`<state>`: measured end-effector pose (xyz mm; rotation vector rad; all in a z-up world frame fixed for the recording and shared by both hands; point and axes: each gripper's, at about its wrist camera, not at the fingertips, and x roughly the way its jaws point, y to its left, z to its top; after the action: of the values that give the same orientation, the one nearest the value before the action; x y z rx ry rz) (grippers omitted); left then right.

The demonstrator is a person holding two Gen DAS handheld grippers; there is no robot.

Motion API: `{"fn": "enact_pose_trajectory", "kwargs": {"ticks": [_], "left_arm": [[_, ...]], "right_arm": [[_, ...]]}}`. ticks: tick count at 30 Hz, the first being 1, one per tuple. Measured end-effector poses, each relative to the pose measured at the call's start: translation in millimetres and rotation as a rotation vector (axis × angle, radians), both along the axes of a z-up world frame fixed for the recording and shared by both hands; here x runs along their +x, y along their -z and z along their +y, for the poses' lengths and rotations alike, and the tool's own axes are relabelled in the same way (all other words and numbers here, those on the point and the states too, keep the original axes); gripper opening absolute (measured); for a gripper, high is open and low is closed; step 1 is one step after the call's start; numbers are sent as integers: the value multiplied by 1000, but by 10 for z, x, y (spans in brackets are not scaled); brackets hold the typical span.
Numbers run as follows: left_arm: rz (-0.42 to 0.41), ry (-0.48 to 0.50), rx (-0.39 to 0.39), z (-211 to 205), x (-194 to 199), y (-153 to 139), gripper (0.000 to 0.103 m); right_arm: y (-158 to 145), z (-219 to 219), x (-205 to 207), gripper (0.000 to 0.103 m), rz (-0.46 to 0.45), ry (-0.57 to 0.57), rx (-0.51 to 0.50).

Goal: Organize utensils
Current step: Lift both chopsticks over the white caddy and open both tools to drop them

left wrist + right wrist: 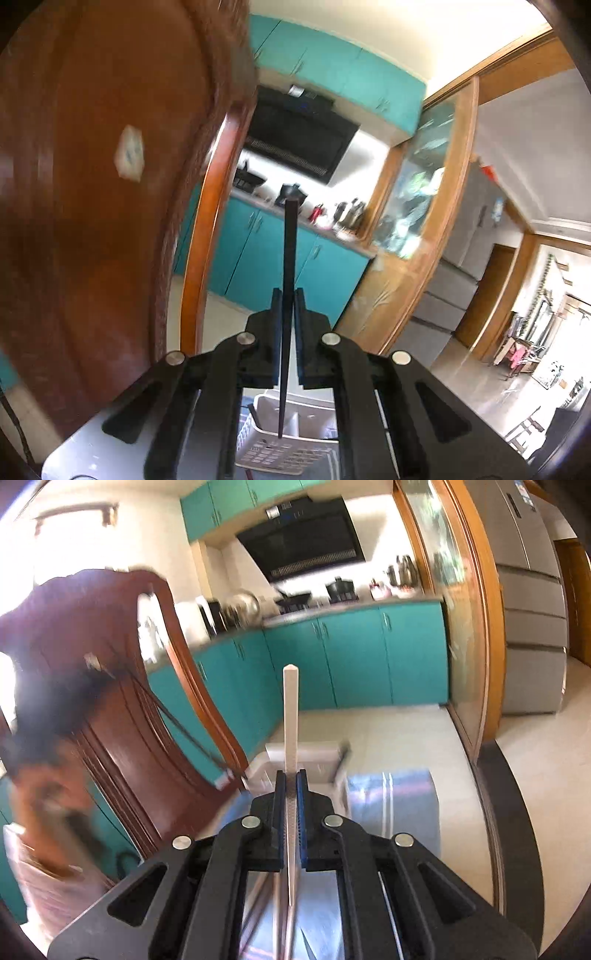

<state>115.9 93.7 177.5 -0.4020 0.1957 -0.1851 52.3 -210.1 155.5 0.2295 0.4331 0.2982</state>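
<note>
In the left wrist view my left gripper (288, 295) is shut on a dark chopstick (289, 251) that stands upright between the fingers. Its thin lower tip hangs over a white slotted utensil basket (284, 448) seen below between the gripper arms. In the right wrist view my right gripper (291, 775) is shut on a white chopstick (289, 716), also upright. The white basket (306, 755) stands just beyond the right fingertips on a shiny table (391, 812). More thin sticks (258, 908) lie on the table under the right gripper.
A brown wooden chair back (110, 184) rises close on the left, also in the right wrist view (122, 716). Teal kitchen cabinets (351, 657), a black range hood (306, 550) and a grey fridge (532, 627) lie beyond. A wood-framed glass partition (424, 199) stands right.
</note>
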Motion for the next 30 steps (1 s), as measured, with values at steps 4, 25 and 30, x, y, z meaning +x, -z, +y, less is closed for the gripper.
{"fn": "enact_pose_trajectory", "kwargs": {"ticks": [4, 25, 30], "left_arm": [[98, -15, -25, -21, 401, 348, 7], [2, -104, 43, -288, 596, 499, 7], [67, -68, 117, -478, 715, 680, 7]], "right_arm": [[-337, -15, 96, 6, -137, 75, 23], [482, 468, 1025, 7, -105, 216, -155], [334, 324, 786, 40, -155, 246, -104]]}}
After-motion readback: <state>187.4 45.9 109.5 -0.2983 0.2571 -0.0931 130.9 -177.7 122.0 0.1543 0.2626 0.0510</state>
